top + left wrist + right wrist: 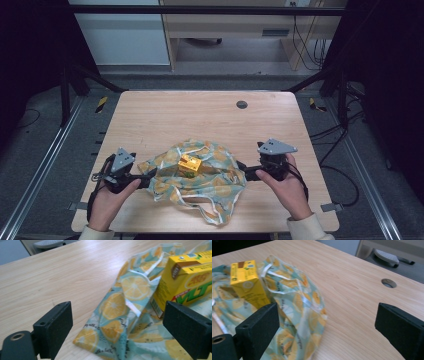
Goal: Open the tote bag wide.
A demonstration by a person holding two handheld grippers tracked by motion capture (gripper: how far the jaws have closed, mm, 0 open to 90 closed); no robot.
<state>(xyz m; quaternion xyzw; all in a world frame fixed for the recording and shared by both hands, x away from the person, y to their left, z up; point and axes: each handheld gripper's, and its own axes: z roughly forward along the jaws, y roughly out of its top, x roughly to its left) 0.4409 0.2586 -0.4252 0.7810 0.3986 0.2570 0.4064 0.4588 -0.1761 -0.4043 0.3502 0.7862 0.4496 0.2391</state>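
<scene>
Table (150, 115): bare wood, and I work at its near edge, where both my hands reach easily.
Bag (197, 177): a lemon-print plastic bag slumped flat near the front edge, mouth spread wide, I judge so the carton sits exposed; its handles trail toward me.
Carton (190, 164): a yellow drink carton standing in the middle of the bag, on its fabric.
My left gripper (150, 177): at the bag's left edge, jaws wide apart, gripping nothing; a fold of bag lies between them, unpinched.
My right gripper (245, 174): at the bag's right edge, jaws fully spread and empty, table showing between them.
Hole (242, 104): a small cable port far back, well apart from the work.
</scene>
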